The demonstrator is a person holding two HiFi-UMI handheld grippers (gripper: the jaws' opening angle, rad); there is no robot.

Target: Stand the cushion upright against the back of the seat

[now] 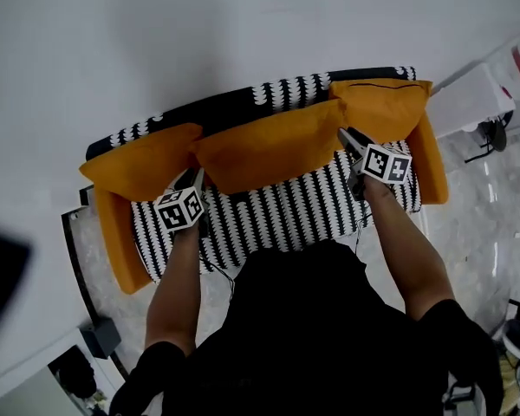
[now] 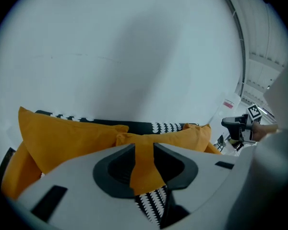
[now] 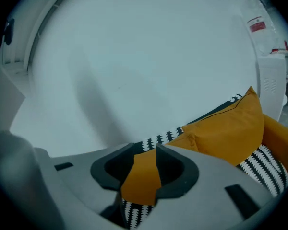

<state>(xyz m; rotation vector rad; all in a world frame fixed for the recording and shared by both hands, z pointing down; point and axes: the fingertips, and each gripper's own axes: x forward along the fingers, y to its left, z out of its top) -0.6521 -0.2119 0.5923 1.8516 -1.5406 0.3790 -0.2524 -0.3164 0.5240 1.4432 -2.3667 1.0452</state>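
cushion (image 1: 269, 150): stood against sofa back (image 1: 234, 102), looked done
left hand-held gripper (image 1: 195, 178): jaws apart, empty
right hand-held gripper (image 1: 347, 136): jaws apart, empty
tip: clear fabric straight, watch for slump

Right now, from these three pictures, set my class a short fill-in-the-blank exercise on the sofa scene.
1. Counting the middle cushion, ___ cushions stand against the back of the sofa.
2. Each cushion is coloured ___.
3. The sofa's fabric is patterned black and ___.
4. The left claw and the right claw are both ___, gripping nothing.

Missing words: three; orange; white; open
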